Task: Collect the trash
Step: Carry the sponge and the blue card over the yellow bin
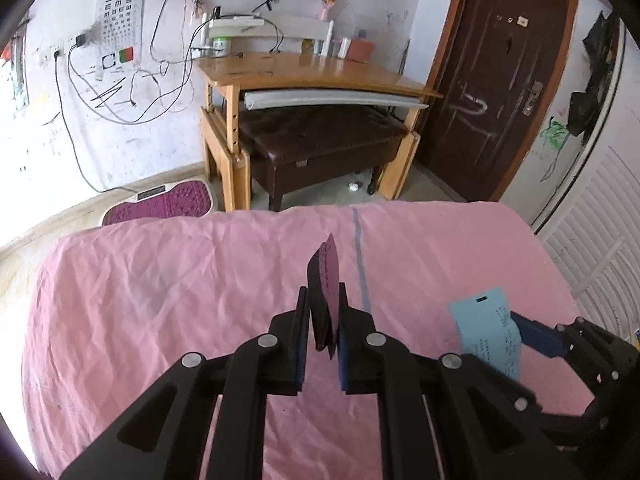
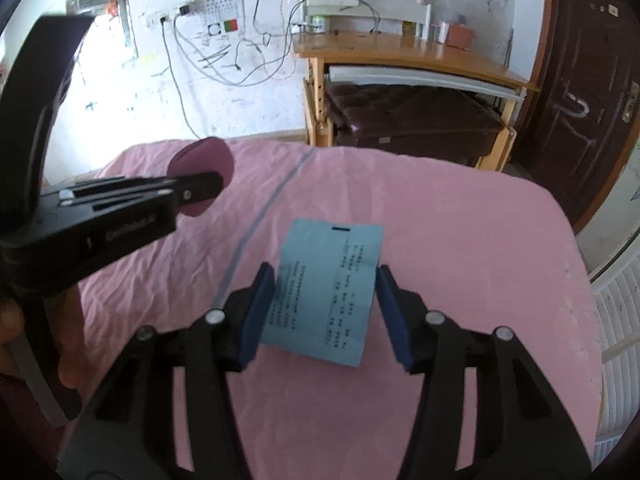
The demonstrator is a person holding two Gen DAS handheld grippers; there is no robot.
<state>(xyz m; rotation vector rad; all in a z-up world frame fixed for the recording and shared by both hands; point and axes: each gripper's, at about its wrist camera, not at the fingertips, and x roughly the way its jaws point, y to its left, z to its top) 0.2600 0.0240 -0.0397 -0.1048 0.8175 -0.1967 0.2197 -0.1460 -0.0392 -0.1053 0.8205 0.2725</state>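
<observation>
Currently the left gripper is clamped on a folded maroon piece of trash, held above the pink bedsheet. To its right, the right gripper brackets a blue printed paper slip; whether its blue pads press the slip cannot be told.

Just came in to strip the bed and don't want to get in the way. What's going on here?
A person is clearing scraps off the pink bedsheet with a handheld gripper in each hand. The left gripper has its jaws shut on a folded dark maroon scrap and holds it up off the sheet. The right gripper has a light blue printed paper slip between its jaws; whether the pads already press on it is hard to tell. No bin is in view.
</observation>
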